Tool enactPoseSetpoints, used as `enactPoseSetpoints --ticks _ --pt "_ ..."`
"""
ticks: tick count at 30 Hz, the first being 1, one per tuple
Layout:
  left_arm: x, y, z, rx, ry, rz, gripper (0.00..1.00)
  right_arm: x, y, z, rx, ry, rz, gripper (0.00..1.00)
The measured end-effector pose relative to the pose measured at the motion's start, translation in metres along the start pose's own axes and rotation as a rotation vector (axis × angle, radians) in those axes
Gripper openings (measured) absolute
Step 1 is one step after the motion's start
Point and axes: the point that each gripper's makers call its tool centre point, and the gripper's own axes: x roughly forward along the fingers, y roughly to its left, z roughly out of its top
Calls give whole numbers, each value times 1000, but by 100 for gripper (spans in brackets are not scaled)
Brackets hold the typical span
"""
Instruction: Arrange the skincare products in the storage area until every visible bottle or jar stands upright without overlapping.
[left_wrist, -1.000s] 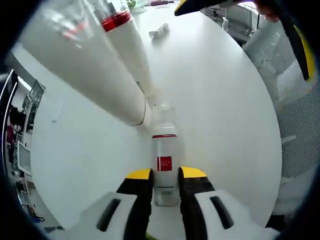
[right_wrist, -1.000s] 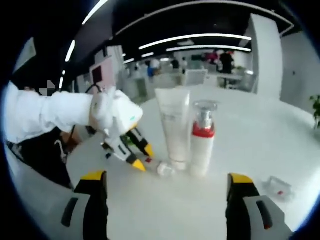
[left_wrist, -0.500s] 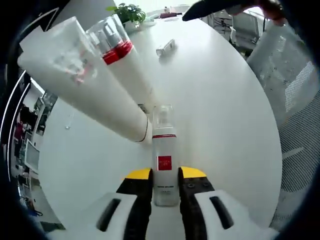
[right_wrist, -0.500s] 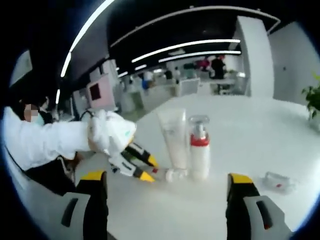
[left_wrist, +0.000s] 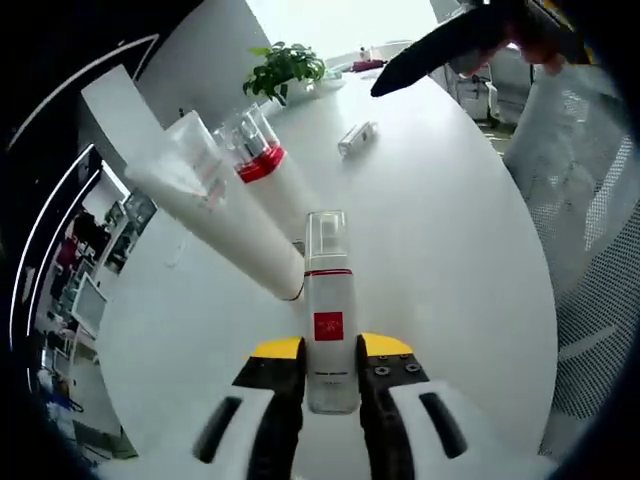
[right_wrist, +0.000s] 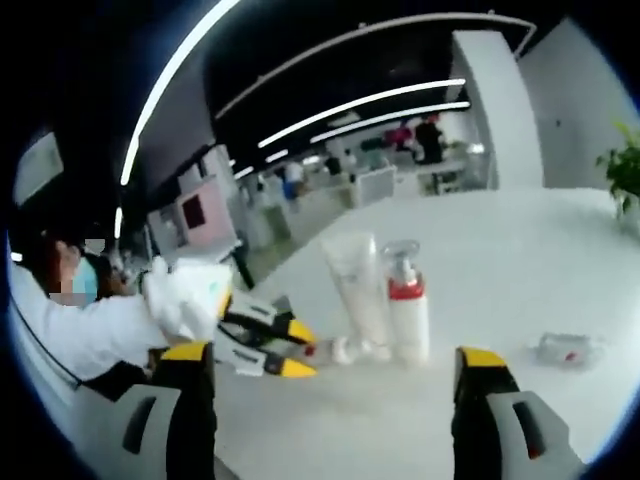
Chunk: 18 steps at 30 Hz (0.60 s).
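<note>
My left gripper (left_wrist: 330, 352) is shut on a small clear bottle (left_wrist: 329, 300) with a red label and a clear cap. In the right gripper view that bottle (right_wrist: 338, 350) lies almost level, just above the white table (right_wrist: 480, 250), with the left gripper (right_wrist: 268, 347) on it. Right behind it stand a white tube (left_wrist: 215, 215) and a pump bottle (left_wrist: 266, 168) with a red collar, both upright, side by side. The tube (right_wrist: 356, 288) and pump bottle (right_wrist: 407, 305) show ahead of my right gripper (right_wrist: 335, 372), which is open, empty and well back from them.
A small clear item with red print (right_wrist: 566, 349) lies flat on the table to the right of the bottles, also seen as (left_wrist: 357, 138). A potted plant (left_wrist: 285, 66) stands at the far edge. A mesh chair (left_wrist: 590, 210) is beside the table. A gloved hand (right_wrist: 188, 300) holds the left gripper.
The left gripper view has tilted with the small bottle still held, showing more of the far table. The right gripper view has drawn back, so tube and pump bottle look smaller.
</note>
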Motion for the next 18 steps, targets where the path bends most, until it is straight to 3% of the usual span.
enactPoseSetpoints --ticks 7,18 --pt "-21 1 21 -72 -83 86 23 1 5 4 107 -57 25 100" --pt "-47 -11 41 -152 -179 114 24 2 15 10 185 -103 79 100"
